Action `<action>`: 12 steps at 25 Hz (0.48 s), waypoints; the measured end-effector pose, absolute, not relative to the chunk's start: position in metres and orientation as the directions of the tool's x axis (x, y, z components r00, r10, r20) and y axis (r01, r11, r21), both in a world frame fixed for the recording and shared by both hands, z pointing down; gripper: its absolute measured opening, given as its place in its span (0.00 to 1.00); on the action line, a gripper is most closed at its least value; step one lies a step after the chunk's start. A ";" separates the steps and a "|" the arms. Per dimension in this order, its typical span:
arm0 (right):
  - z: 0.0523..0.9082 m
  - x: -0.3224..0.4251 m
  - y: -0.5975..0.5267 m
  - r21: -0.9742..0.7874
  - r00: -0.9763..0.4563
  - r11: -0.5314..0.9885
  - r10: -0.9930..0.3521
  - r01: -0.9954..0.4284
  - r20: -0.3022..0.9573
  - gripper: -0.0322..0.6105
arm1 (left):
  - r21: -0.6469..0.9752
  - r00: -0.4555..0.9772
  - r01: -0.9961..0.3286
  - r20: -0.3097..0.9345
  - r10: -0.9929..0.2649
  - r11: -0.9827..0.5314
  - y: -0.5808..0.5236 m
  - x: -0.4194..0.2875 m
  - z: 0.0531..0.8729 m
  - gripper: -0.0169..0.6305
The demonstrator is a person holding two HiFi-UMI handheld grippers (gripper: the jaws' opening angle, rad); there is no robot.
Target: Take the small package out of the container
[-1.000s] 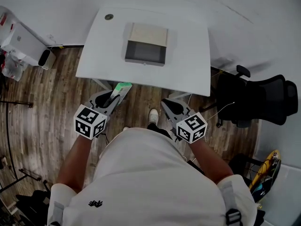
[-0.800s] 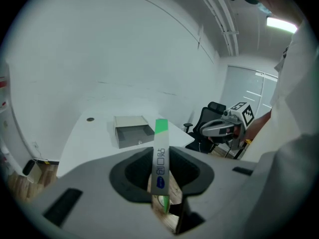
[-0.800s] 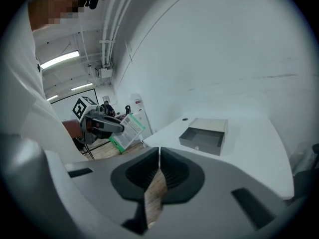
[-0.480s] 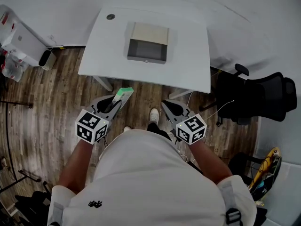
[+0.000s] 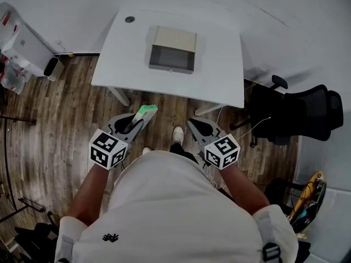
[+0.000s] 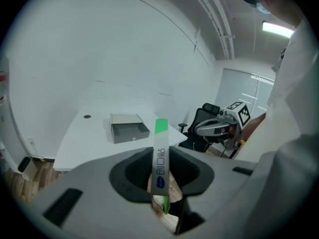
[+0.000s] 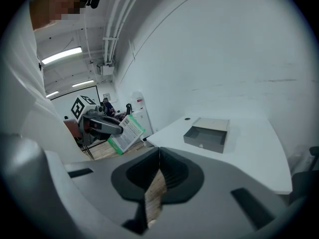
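Observation:
The small package, a flat white and green box, sticks out of my left gripper, whose jaws are shut on its lower end. It hangs over the wooden floor, short of the white table. In the left gripper view the package stands edge-on between the jaws of that gripper. The container, a grey drawer box pulled open, sits on the table and looks empty. My right gripper is held beside the left one, shut with nothing in it. The right gripper view shows the package and the container.
A black office chair stands right of the table. White cabinets and clutter fill the far left by the wall. A round grommet marks the table's back left corner. The person's shoe is on the wooden floor between the grippers.
Both grippers and the held package have drawn back from the table's front edge, and the package now hangs over the floor. The grip on it has not changed.

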State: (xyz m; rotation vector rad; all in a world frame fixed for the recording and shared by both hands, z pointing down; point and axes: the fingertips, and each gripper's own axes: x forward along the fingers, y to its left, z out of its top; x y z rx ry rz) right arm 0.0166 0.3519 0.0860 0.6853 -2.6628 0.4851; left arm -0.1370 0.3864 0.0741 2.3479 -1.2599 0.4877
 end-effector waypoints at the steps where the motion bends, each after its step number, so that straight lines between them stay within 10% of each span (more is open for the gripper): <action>1: 0.086 0.016 0.353 -0.237 -0.823 0.825 -0.394 -0.513 0.409 0.06 | 0.205 0.527 -0.843 0.493 -0.692 -0.497 0.388 -0.136 0.074 0.18; 12: 0.084 0.014 0.351 -0.232 -0.824 0.827 -0.397 -0.512 0.404 0.06 | 0.196 0.533 -0.838 0.496 -0.685 -0.509 0.388 -0.133 0.074 0.18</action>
